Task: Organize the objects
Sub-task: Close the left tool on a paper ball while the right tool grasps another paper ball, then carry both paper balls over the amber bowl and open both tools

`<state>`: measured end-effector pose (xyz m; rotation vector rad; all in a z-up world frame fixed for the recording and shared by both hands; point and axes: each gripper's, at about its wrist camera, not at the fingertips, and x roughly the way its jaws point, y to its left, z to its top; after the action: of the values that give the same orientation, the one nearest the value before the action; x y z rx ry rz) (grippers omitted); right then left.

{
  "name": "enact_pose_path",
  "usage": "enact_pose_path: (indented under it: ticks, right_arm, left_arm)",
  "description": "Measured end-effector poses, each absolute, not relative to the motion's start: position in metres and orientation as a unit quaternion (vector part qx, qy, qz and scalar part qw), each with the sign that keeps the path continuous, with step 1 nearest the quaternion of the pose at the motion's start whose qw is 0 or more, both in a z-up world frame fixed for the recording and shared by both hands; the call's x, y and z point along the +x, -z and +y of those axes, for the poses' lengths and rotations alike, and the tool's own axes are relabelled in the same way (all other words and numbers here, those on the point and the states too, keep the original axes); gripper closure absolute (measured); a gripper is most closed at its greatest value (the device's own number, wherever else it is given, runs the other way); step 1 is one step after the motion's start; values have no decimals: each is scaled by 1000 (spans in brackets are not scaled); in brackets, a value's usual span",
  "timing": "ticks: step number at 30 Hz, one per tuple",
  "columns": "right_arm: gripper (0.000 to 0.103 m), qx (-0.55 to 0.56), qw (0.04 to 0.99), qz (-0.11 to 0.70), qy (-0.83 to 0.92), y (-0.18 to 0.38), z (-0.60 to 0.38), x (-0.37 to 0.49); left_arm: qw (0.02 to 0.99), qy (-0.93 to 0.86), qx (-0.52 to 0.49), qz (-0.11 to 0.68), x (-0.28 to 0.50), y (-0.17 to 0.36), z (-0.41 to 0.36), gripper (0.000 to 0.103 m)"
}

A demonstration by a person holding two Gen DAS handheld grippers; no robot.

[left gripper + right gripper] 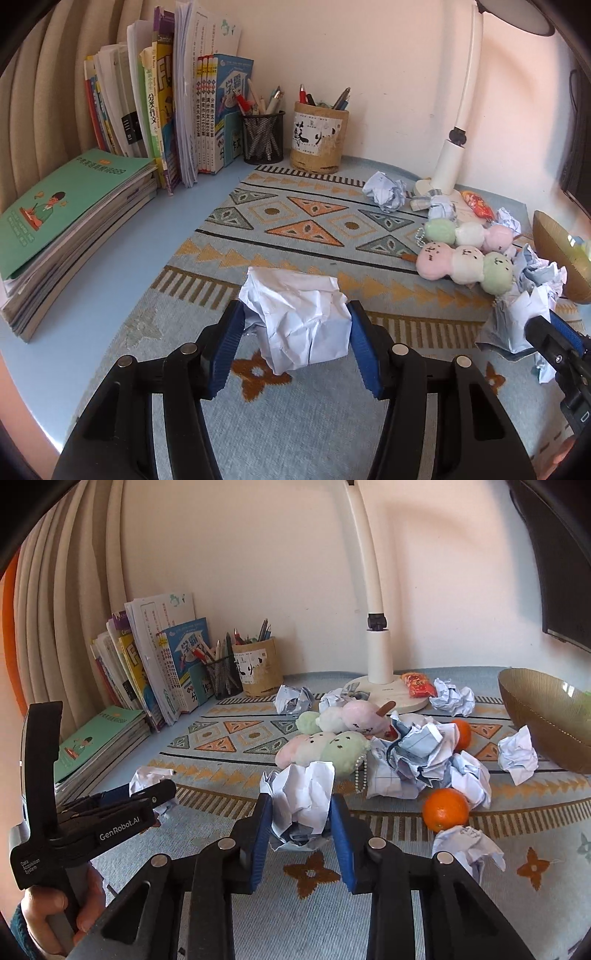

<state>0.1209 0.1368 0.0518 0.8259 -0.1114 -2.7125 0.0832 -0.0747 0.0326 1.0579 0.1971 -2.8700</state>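
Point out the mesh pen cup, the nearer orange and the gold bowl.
mesh pen cup (263, 138), left wrist view, front wall.
nearer orange (445, 809), right wrist view, centre of peel.
gold bowl (535, 709), right wrist view, outer wall.

Looks like a home study desk: books (166, 110) at 10 o'clock, pen cups (263, 136), lamp (378, 653), plush toys (465, 262) on a mat (295, 229).

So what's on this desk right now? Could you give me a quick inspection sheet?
Surface: patterned mat over a blue desk.
Job's things: crumpled paper balls, loose pile; two oranges; plush toys; snack packet.
Clutter: books, two pen pots, bowl.
Grippers: left gripper shut on a paper ball; right gripper shut on another paper ball.
Cables: nothing seen.
Surroundings: desk lamp, curtain, wall.
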Motion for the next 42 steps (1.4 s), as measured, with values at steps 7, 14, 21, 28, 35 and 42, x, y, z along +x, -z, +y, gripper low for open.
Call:
enact_pose_path:
  ticks: [7,14,21,28,35,42]
  right_arm:
    - [81,200,92,-80,972,-112,234,151]
    - [67,278,120,-62,951,-91,284,133]
    - [28,350,194,-81,913,-32,244,159]
    - [17,394,189,-56,898,1,202,178]
    - [53,381,167,-40,909,3,202,189]
    - [56,274,120,-40,953,-76,245,198]
  left_arm:
    - [-59,951,302,22,96,-86,26,49]
    - [-133,956,262,15,81,-139,100,49]
    - [-94,951,290,49,86,-112,58,49]
    - [-97,948,301,45,99,-92,39,49]
    - [-111,943,310,46,111,-76,31,49]
    - [-136,945,292,45,104,-106,45,49]
